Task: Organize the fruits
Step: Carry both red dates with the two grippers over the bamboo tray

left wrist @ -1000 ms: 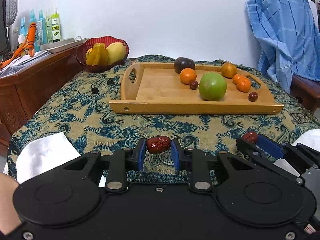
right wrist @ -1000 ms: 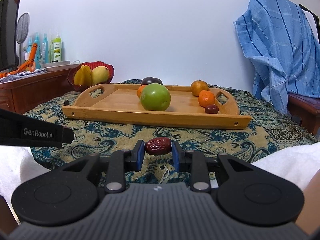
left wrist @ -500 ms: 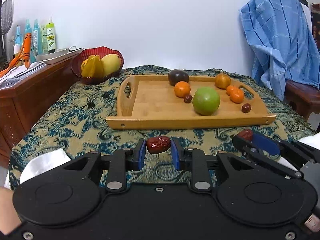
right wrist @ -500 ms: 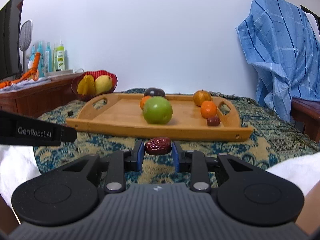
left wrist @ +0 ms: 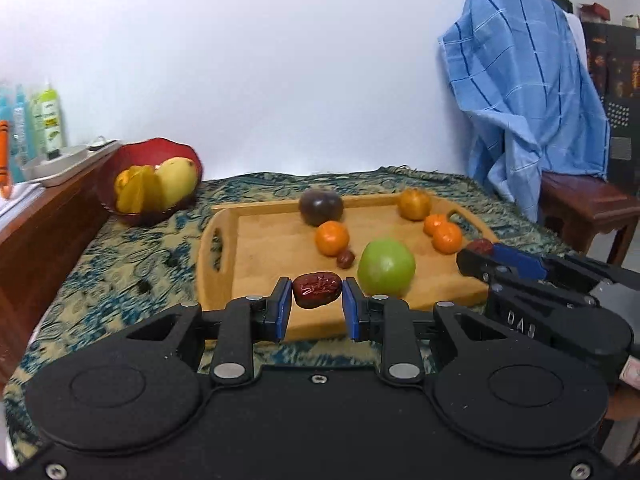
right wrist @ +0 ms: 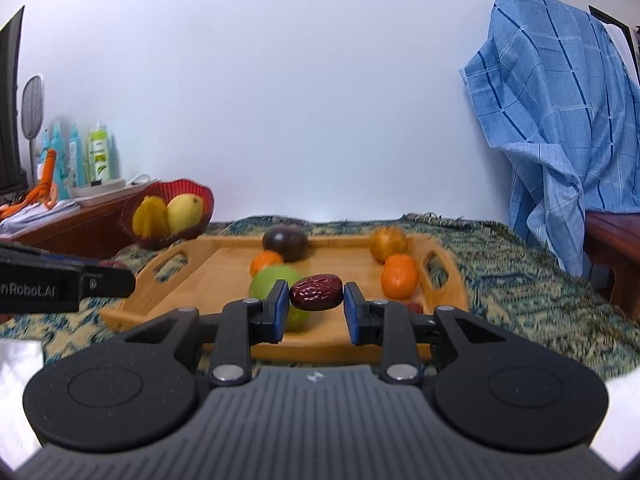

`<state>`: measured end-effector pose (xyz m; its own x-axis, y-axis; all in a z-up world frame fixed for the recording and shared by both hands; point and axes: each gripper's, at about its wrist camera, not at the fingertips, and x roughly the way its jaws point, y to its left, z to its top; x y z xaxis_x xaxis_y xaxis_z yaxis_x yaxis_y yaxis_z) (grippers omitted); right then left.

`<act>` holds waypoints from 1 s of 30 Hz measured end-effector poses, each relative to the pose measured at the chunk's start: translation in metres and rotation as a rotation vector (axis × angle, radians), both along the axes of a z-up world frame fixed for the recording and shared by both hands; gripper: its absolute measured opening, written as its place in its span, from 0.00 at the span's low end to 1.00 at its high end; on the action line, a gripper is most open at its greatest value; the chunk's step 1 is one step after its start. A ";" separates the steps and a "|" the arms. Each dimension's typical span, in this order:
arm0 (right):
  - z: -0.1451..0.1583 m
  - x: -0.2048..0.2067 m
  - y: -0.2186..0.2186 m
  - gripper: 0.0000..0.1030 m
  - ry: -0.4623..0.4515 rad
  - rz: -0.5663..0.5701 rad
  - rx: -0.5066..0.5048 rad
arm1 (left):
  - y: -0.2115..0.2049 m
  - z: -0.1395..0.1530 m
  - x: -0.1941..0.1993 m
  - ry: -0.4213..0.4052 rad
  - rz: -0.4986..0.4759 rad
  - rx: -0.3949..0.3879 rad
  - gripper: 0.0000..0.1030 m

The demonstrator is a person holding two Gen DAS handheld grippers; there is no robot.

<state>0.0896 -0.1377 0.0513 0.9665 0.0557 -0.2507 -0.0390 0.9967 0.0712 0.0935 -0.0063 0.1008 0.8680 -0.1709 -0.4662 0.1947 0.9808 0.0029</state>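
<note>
My left gripper (left wrist: 316, 300) is shut on a red date (left wrist: 317, 294), held above the near edge of the wooden tray (left wrist: 256, 248). My right gripper (right wrist: 316, 298) is shut on another red date (right wrist: 317, 292), also near the tray's (right wrist: 192, 276) front edge. The tray holds a green apple (left wrist: 386, 267), a dark purple fruit (left wrist: 321, 207), several oranges (left wrist: 332, 238) and a small date (left wrist: 345, 259). The right gripper also shows in the left wrist view (left wrist: 484, 254), at the tray's right end.
A red bowl (left wrist: 160, 160) with a mango and starfruit stands at the table's back left. A wooden sideboard (left wrist: 44, 216) with bottles is on the left. A chair (left wrist: 588, 208) draped with blue cloth (left wrist: 520, 92) stands on the right. A patterned cloth (left wrist: 132, 264) covers the table.
Both grippers have moved forward and up toward the tray, each still holding its date. The tray and fruits now look closer.
</note>
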 end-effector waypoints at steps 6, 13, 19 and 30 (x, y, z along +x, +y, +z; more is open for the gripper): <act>0.013 0.038 -0.012 0.33 -0.014 -0.020 0.018 | 0.001 -0.003 0.040 0.006 -0.020 -0.007 0.25; 0.017 0.082 -0.017 0.33 0.003 -0.036 0.022 | 0.010 -0.011 0.097 0.002 0.000 -0.010 0.25; 0.015 0.120 -0.014 0.33 0.034 -0.032 0.008 | 0.019 -0.023 0.152 0.043 0.026 -0.037 0.25; 0.001 0.190 -0.018 0.33 0.144 -0.024 0.030 | 0.030 -0.041 0.228 0.087 0.054 -0.051 0.25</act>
<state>0.2796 -0.1558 0.0527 0.9218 0.0421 -0.3853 -0.0021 0.9946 0.1037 0.3219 0.0236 0.0601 0.8331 -0.1503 -0.5323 0.1387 0.9884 -0.0620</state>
